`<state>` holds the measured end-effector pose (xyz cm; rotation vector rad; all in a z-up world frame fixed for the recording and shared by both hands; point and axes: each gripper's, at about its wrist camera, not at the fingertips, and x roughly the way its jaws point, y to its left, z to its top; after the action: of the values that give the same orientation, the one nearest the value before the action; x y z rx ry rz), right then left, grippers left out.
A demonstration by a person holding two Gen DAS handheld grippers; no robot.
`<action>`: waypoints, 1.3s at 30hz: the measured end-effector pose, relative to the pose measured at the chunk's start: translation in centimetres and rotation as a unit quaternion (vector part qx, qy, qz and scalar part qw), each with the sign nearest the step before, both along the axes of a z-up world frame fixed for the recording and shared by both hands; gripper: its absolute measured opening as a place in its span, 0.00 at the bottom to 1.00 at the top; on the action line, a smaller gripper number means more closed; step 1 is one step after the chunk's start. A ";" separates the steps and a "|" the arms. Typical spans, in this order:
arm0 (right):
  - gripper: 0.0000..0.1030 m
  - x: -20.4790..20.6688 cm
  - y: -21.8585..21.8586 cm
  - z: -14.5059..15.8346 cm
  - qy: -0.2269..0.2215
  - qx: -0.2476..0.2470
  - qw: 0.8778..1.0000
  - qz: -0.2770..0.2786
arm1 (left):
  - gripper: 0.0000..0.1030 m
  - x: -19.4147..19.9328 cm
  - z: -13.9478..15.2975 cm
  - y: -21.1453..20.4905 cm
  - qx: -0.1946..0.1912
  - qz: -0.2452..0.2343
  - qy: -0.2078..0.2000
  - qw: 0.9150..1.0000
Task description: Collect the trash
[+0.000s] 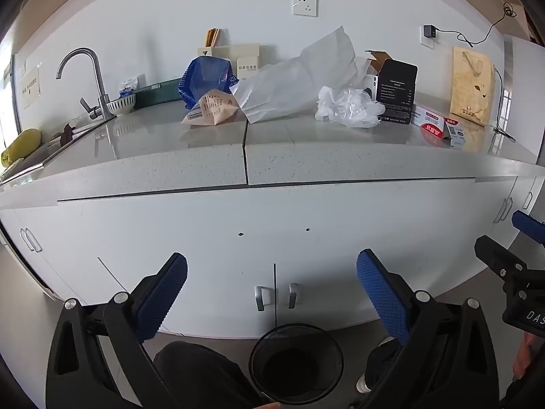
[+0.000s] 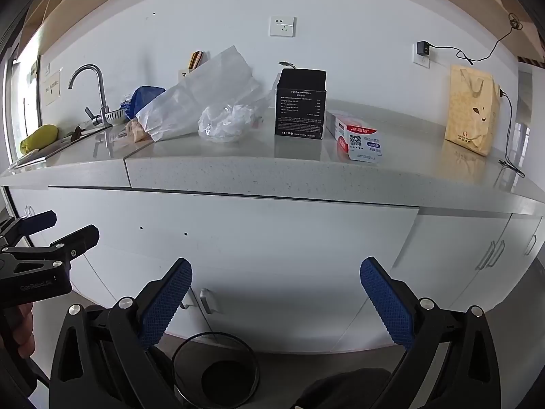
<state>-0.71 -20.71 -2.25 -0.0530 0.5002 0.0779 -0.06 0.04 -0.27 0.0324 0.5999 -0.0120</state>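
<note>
Standing wide open and empty, both the left tongs (image 1: pixel 271 298) and the right tongs (image 2: pixel 276 301) hang low in front of the cabinet doors, well short of the counter (image 1: pixel 211 163). Nothing looks collected yet: the mesh wastebasket (image 1: pixel 295 363) on the floor appears empty. On the counter lie a crumpled clear plastic wrap (image 1: pixel 347 107), white paper bag (image 1: pixel 296 83), blue bag (image 1: pixel 204 80) and tan wrapper (image 1: pixel 211 107).
</note>
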 end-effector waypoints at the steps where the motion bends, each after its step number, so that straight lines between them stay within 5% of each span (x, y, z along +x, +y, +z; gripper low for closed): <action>1: 0.97 0.0 0.0 0.0 0.000 0.000 1.000 0.000 | 0.96 0.0 0.0 0.0 0.000 0.000 0.000 1.000; 39: 0.97 -0.1 -0.1 -0.2 0.006 0.003 1.000 -0.003 | 0.96 -0.2 0.0 -0.3 0.002 -0.004 0.000 1.000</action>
<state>-0.76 -20.79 -2.50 -0.0448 0.5121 0.0745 -0.29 -0.24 -0.28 0.0392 0.5994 -0.0187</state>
